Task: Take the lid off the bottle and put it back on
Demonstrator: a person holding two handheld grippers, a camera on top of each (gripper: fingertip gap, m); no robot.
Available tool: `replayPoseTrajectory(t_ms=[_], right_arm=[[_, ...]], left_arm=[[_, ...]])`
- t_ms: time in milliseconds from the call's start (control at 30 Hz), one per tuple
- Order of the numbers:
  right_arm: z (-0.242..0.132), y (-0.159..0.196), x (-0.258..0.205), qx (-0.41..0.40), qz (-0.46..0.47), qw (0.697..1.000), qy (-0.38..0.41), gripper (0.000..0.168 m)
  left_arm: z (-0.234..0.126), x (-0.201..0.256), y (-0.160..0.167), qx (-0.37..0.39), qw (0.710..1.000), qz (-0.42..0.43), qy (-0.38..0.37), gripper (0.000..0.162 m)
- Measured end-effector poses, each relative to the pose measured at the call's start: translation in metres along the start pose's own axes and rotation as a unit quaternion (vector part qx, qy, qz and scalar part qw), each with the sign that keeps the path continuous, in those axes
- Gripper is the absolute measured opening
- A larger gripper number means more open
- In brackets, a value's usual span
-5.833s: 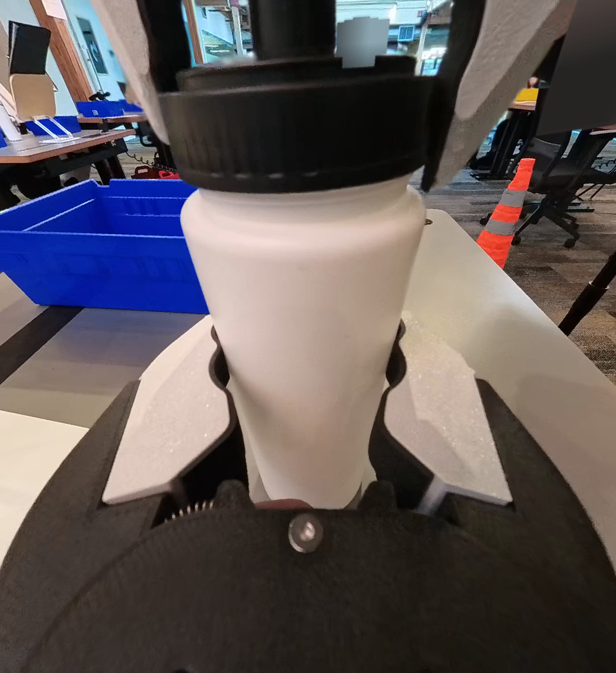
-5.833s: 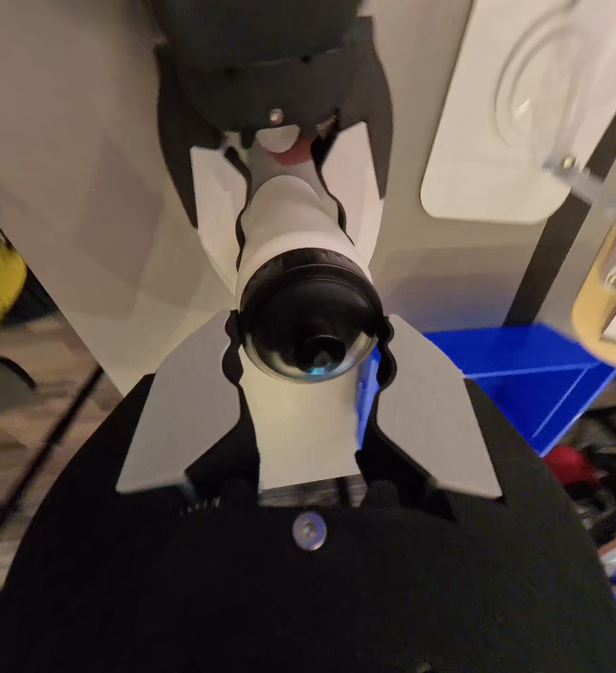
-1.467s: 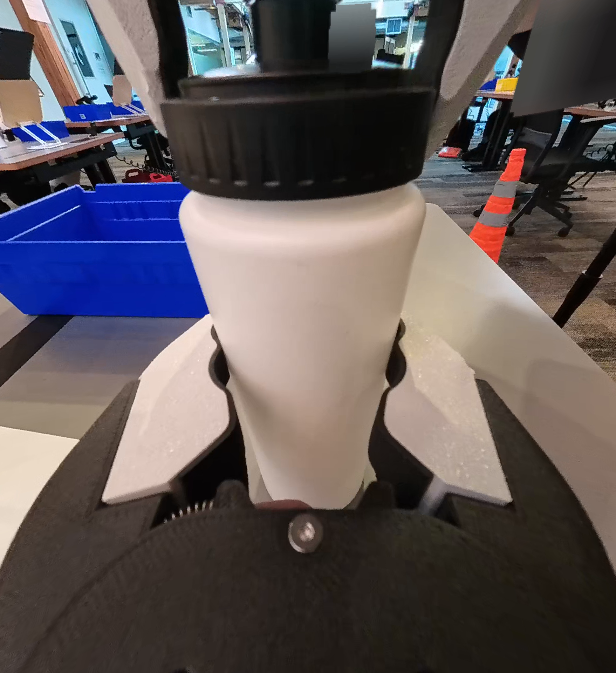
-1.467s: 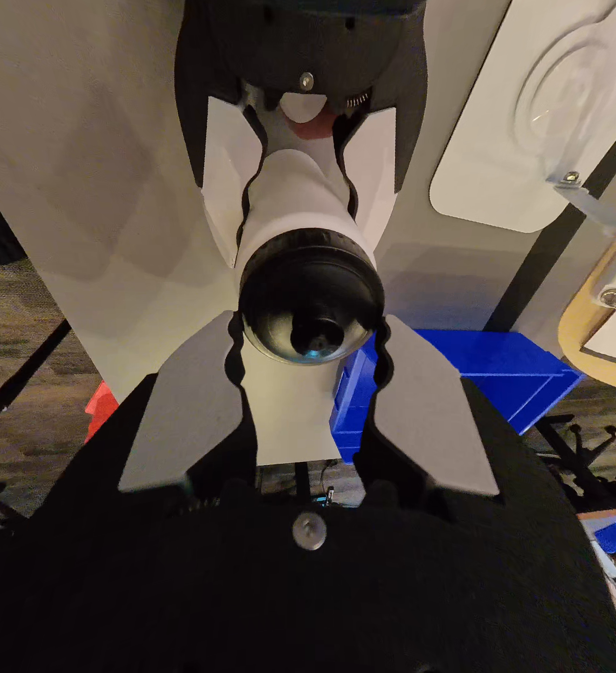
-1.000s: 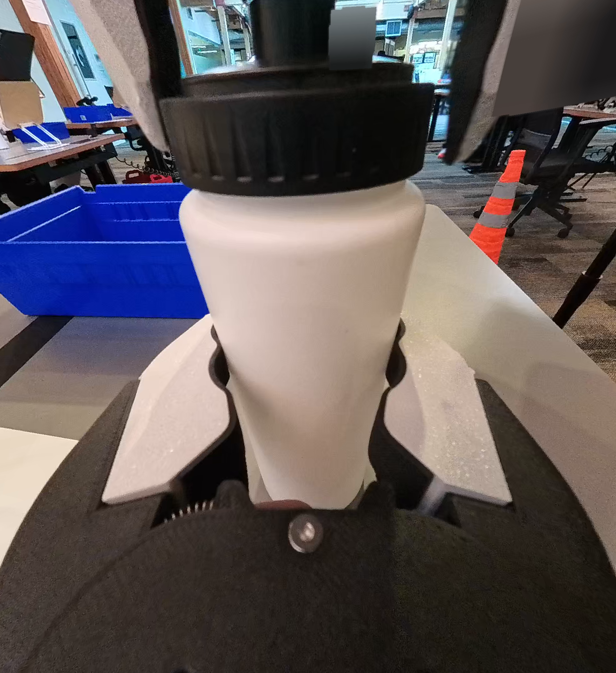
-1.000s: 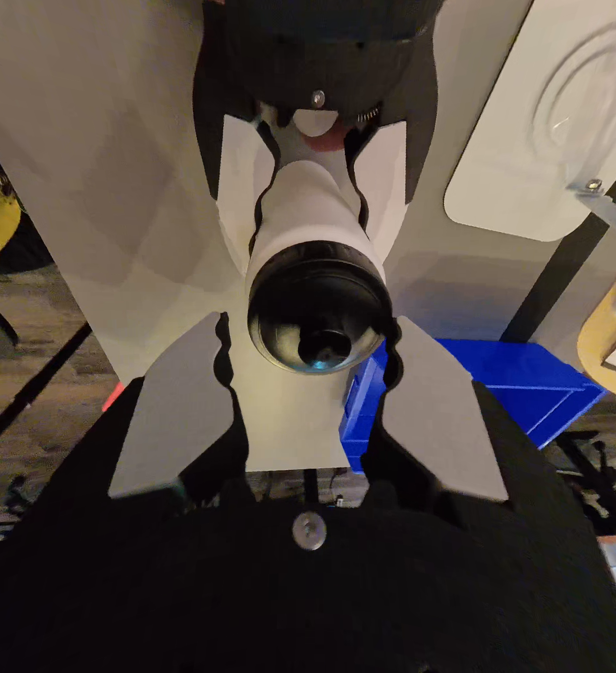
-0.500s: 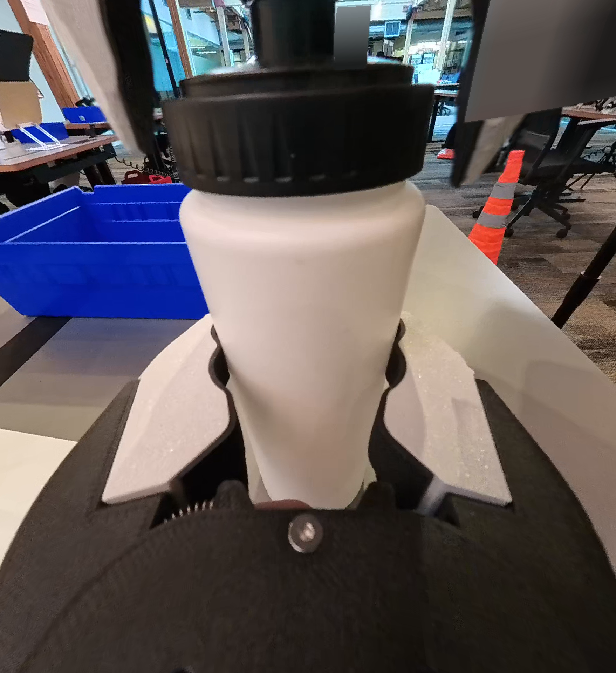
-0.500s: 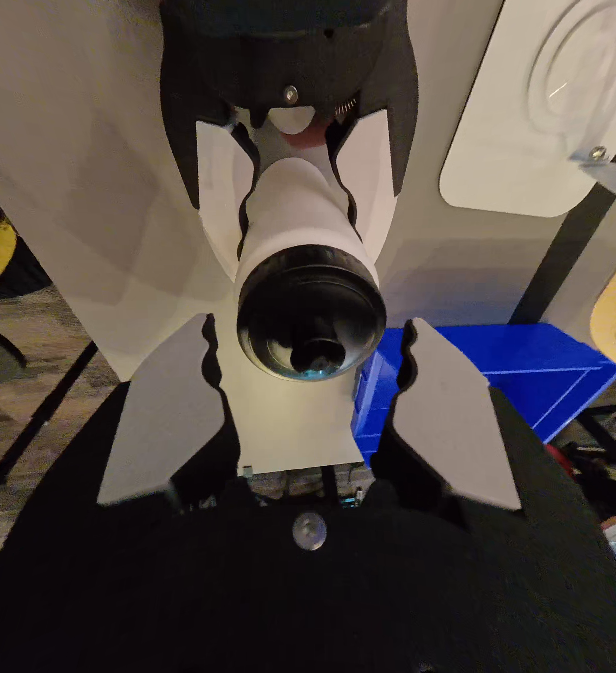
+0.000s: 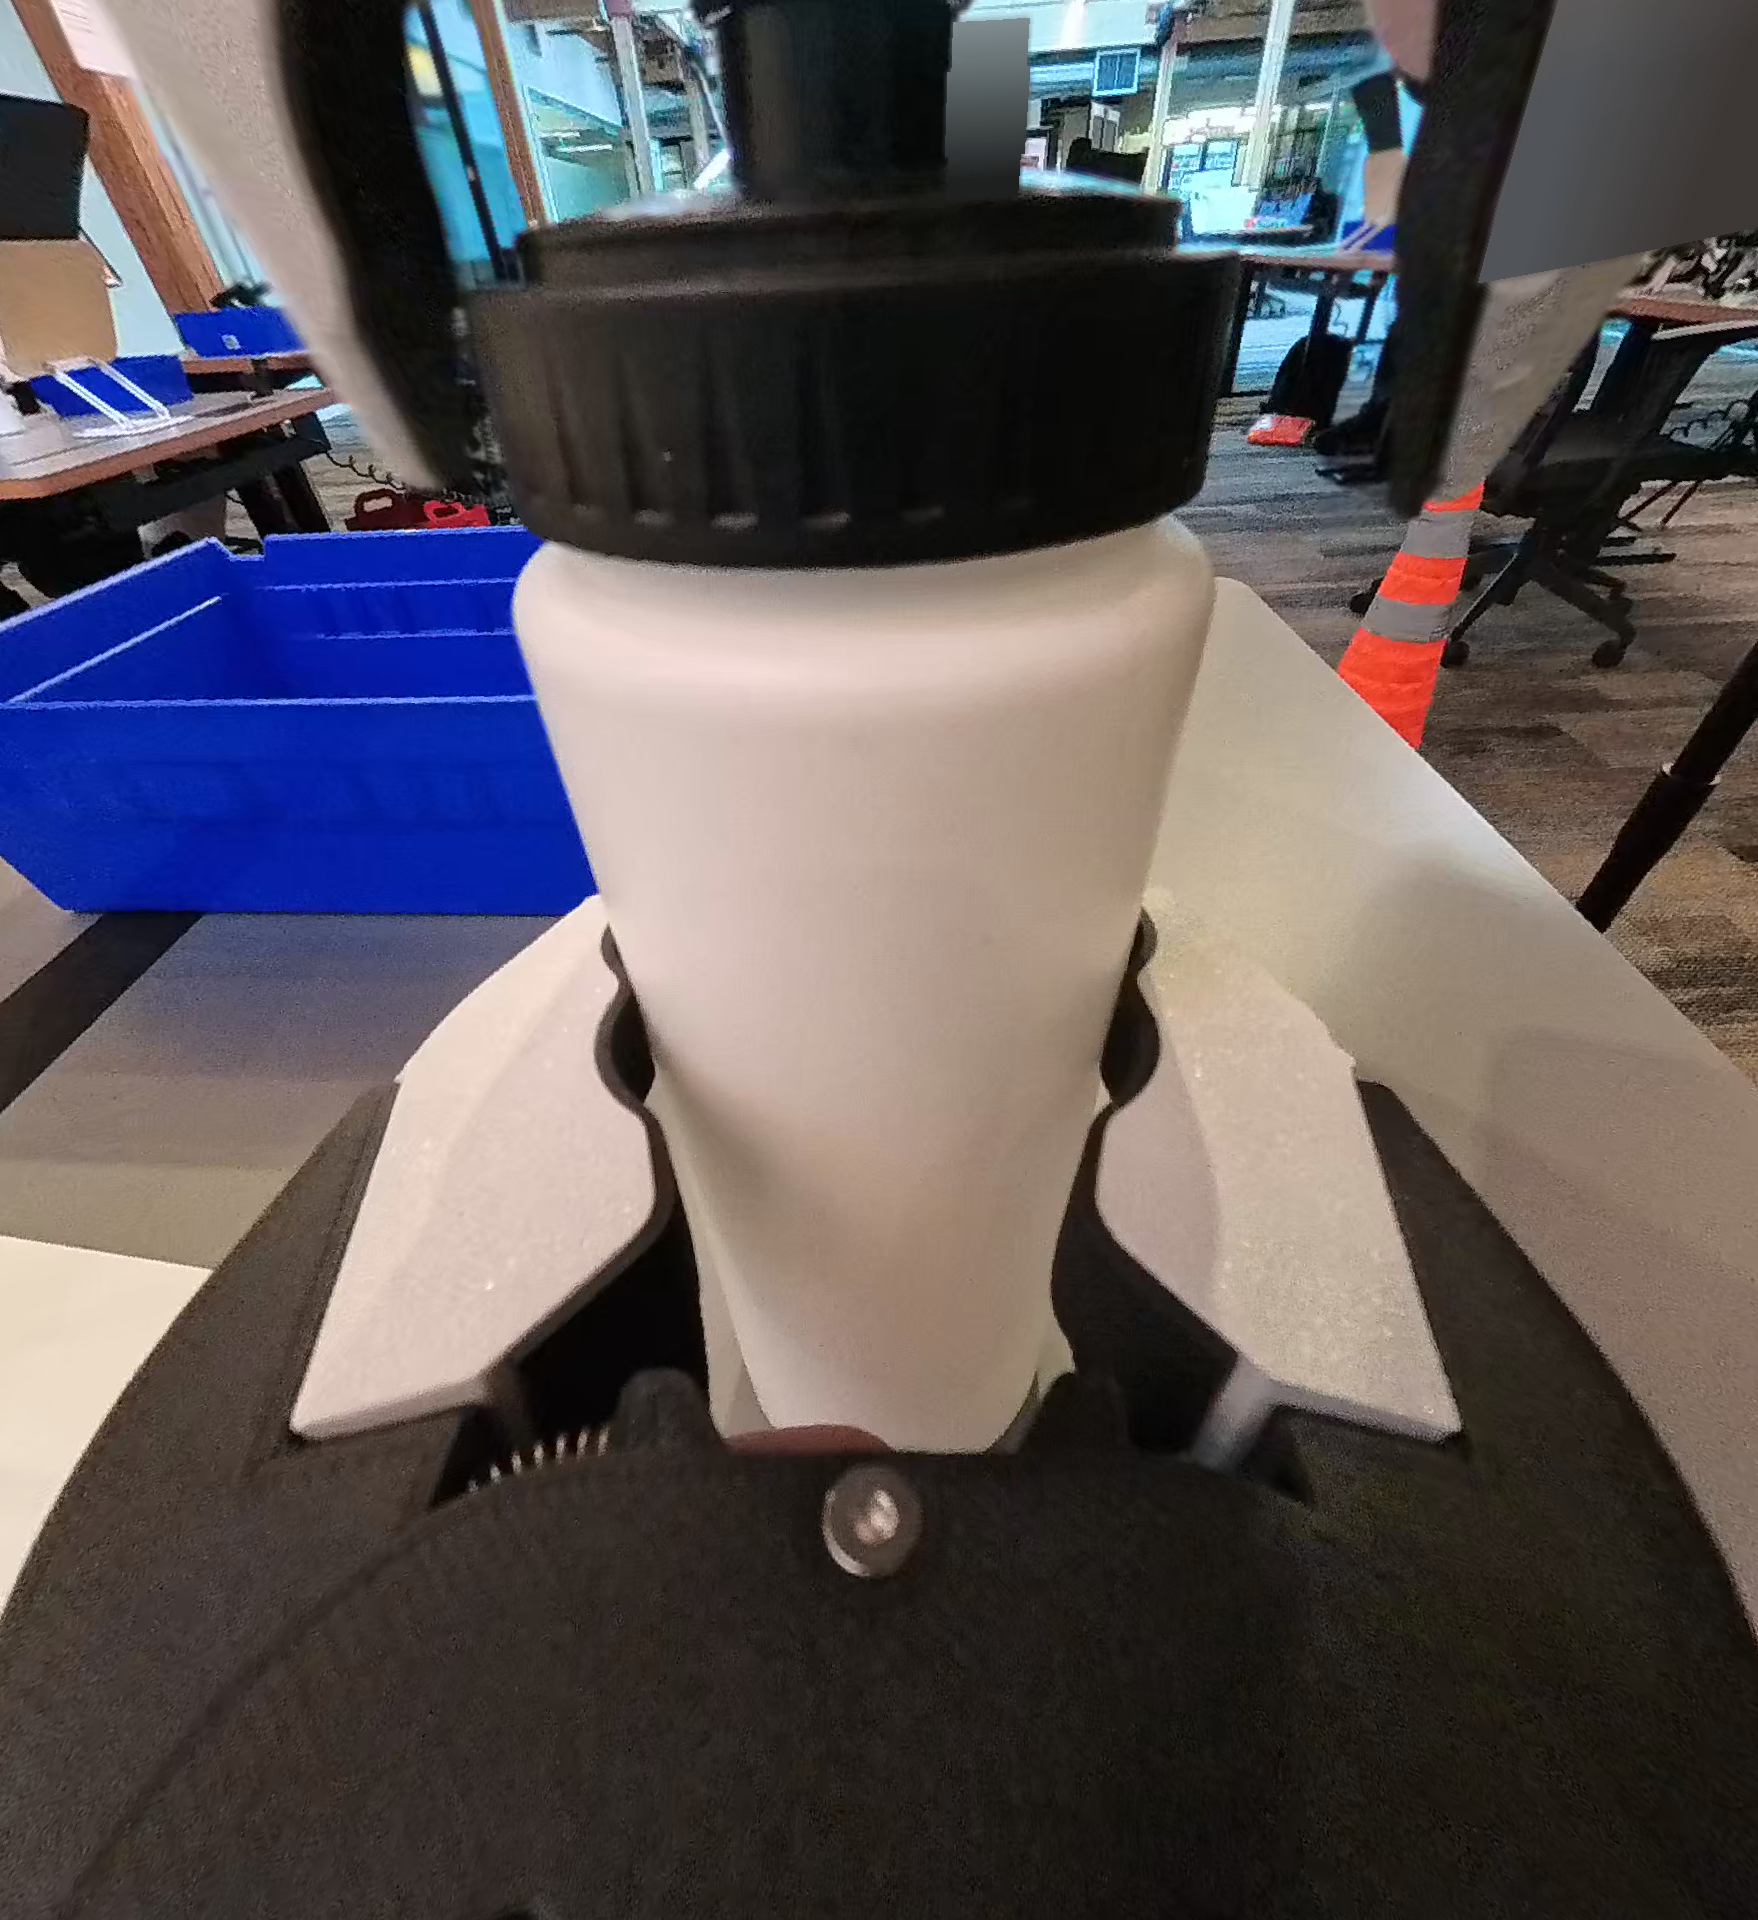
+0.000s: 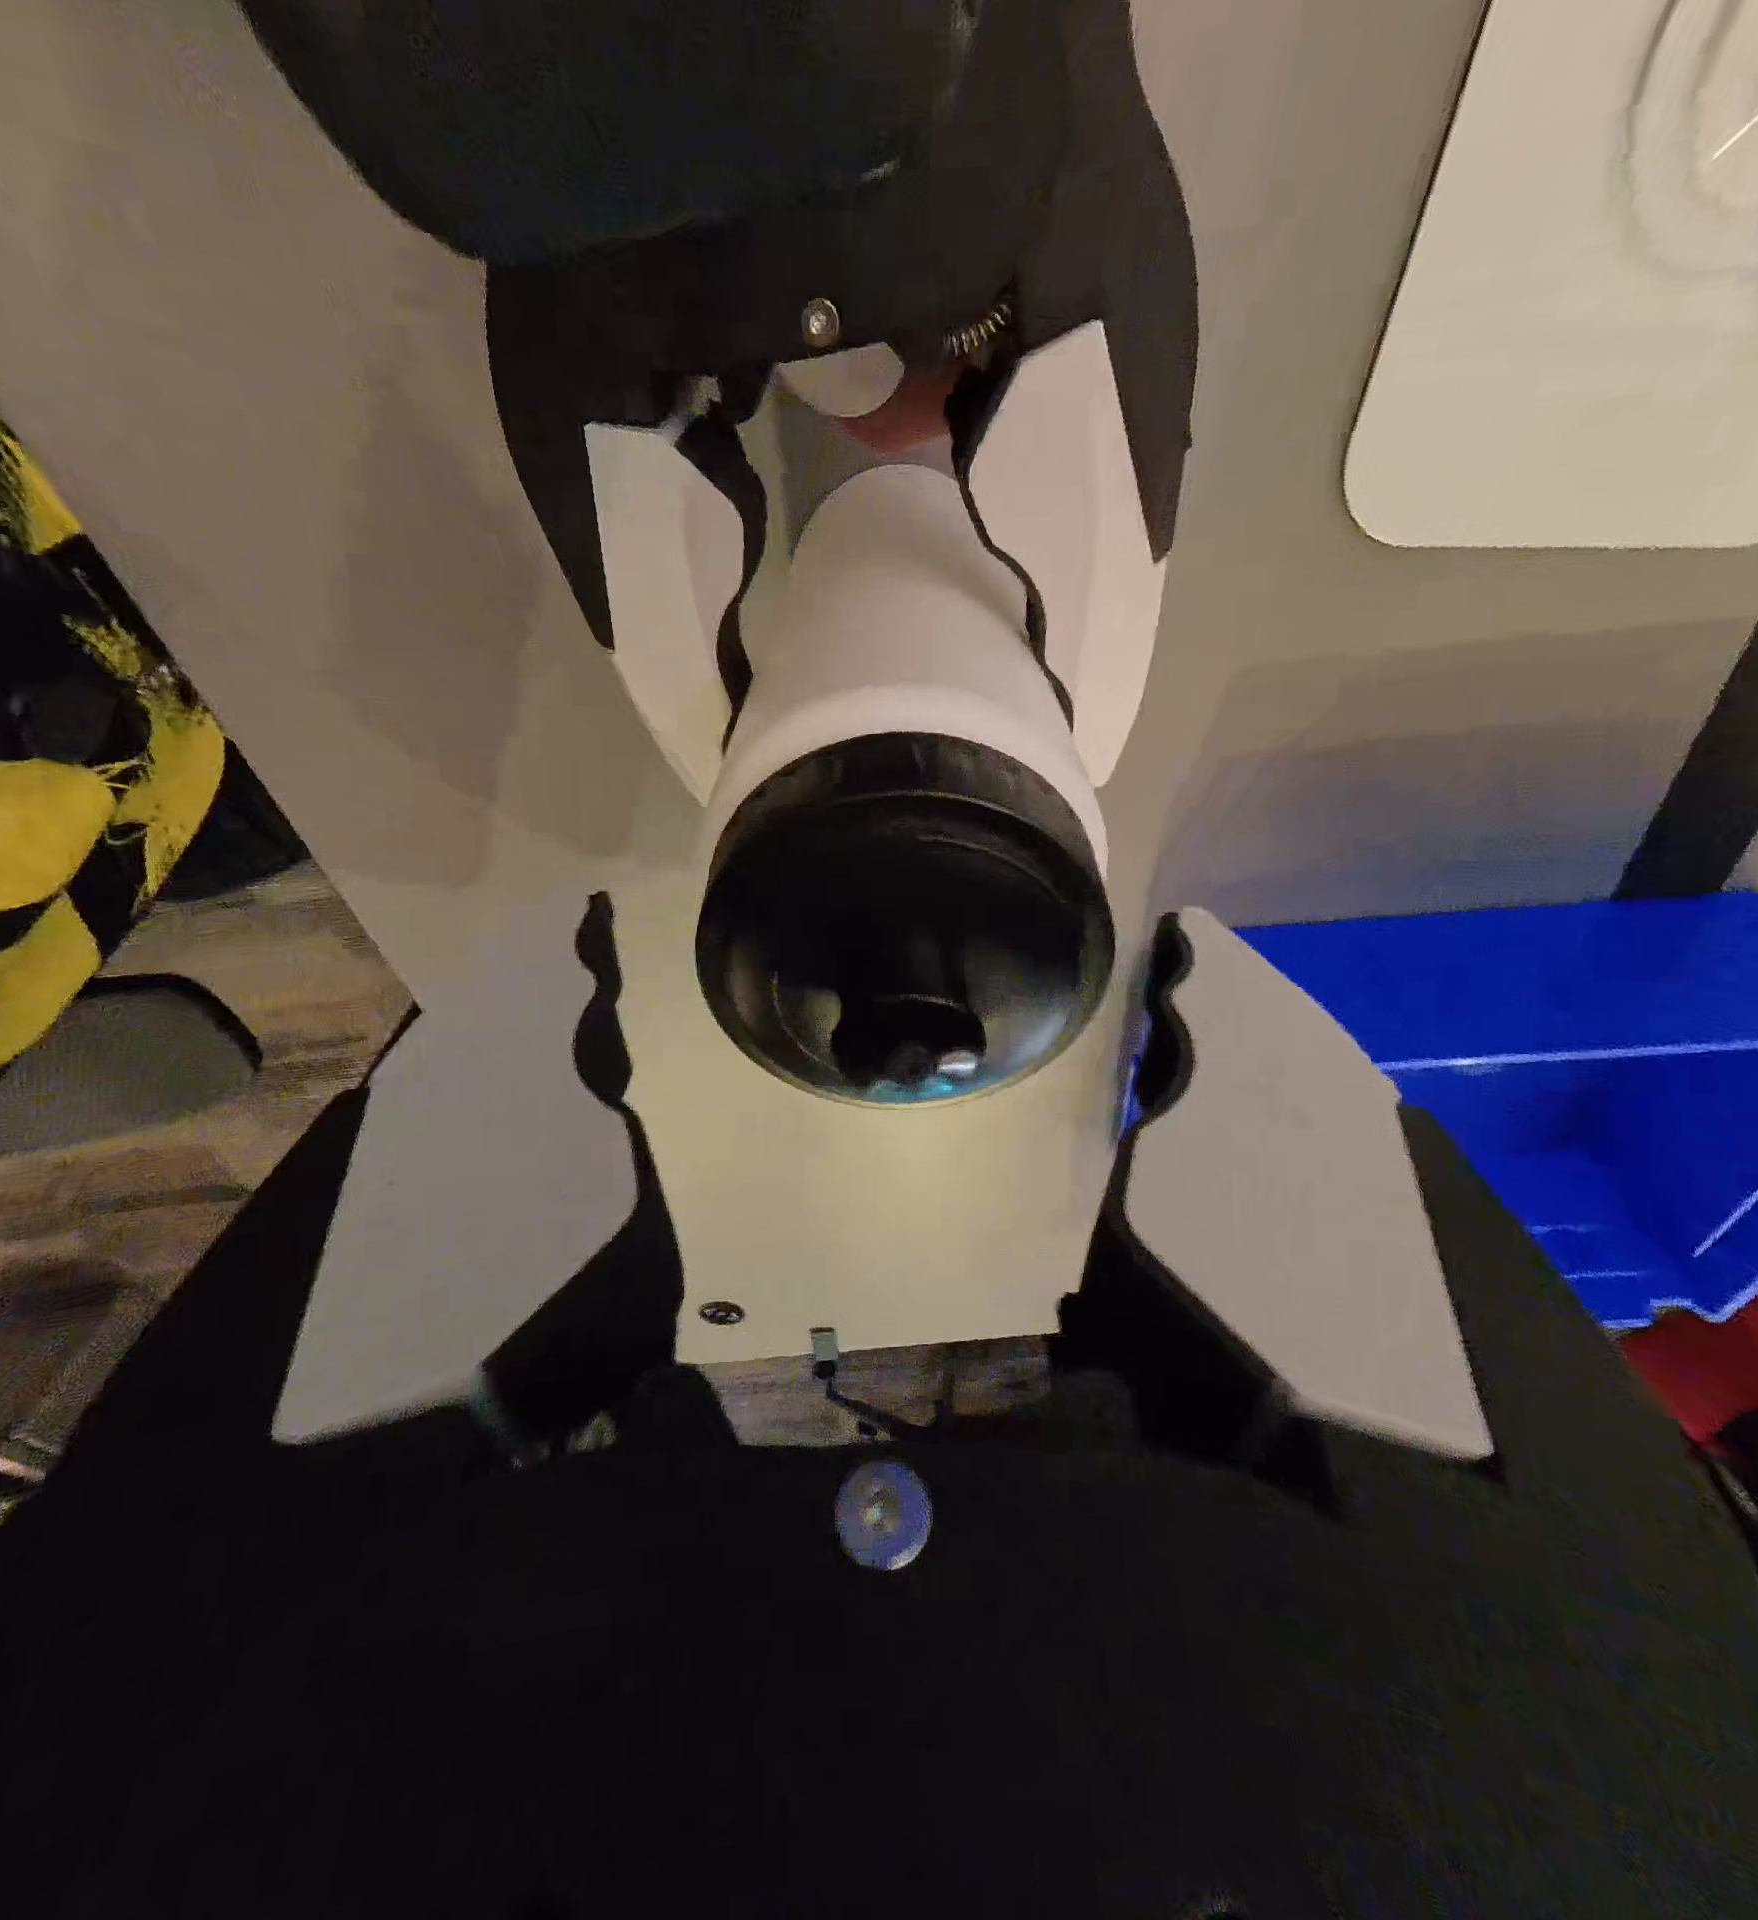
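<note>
A pale desk (image 9: 1457,935) with a dark stripe ran beneath the scene, and a blue bin (image 9: 262,727) sat on it just behind the bottle. Beyond the desk edge an orange traffic cone (image 9: 1405,634) stood on the carpeted floor among office chairs and other work tables.

The left gripper (image 9: 875,997) was clenched on the white bottle (image 9: 864,883), its pale fingers (image 9: 501,1195) pressed against the lower body on both sides, holding the bottle upright above the desk. In the right wrist view the same gripper (image 10: 885,561) showed from above, clamped round the bottle (image 10: 906,665).

The right gripper (image 10: 880,997) hung over the top of the bottle with its fingers (image 10: 1270,1174) spread wide, one to each side of the lid and clear of it. In the left wrist view those fingers (image 9: 1436,312) flanked the lid with a visible gap on both sides.

The black ribbed lid (image 9: 844,405) sat on the bottle's neck, its spout rising from the centre; seen from above, the lid (image 10: 906,914) was a dark disc with the spout in the middle.
</note>
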State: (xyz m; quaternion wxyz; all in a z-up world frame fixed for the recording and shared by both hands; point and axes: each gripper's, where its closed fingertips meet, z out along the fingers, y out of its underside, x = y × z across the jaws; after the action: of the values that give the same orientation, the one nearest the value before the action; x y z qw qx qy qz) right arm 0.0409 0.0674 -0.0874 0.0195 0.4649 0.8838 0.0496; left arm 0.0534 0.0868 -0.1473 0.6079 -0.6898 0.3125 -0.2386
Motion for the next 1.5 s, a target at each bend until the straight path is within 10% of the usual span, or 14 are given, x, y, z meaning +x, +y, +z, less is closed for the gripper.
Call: replayPoseTrajectory(t_ms=[200,433,867,1100,1500], right_arm=[[-0.001,0.003,0.007,0.003,-0.082,0.996,0.046,0.075],[-0.001,-0.006,0.009,0.041,0.079,0.996,0.005,0.075],[-0.002,-0.001,0.008,0.036,-0.119,0.991,0.050,0.075],[-0.002,-0.007,0.010,0.055,0.072,0.996,0.014,0.075],[-0.010,0.000,0.006,0.049,-0.075,0.995,0.035,0.070]], left_arm=[[-0.001,-0.001,0.000,0.003,1.000,-0.006,0.000,0.086],[-0.003,-0.006,0.002,0.001,1.000,-0.013,-0.003,0.086],[-0.001,-0.002,0.001,0.003,1.000,-0.005,-0.001,0.086],[-0.003,-0.006,0.002,0.006,1.000,-0.018,0.000,0.086],[0.000,-0.001,0.002,0.003,1.000,-0.006,0.001,0.086]])
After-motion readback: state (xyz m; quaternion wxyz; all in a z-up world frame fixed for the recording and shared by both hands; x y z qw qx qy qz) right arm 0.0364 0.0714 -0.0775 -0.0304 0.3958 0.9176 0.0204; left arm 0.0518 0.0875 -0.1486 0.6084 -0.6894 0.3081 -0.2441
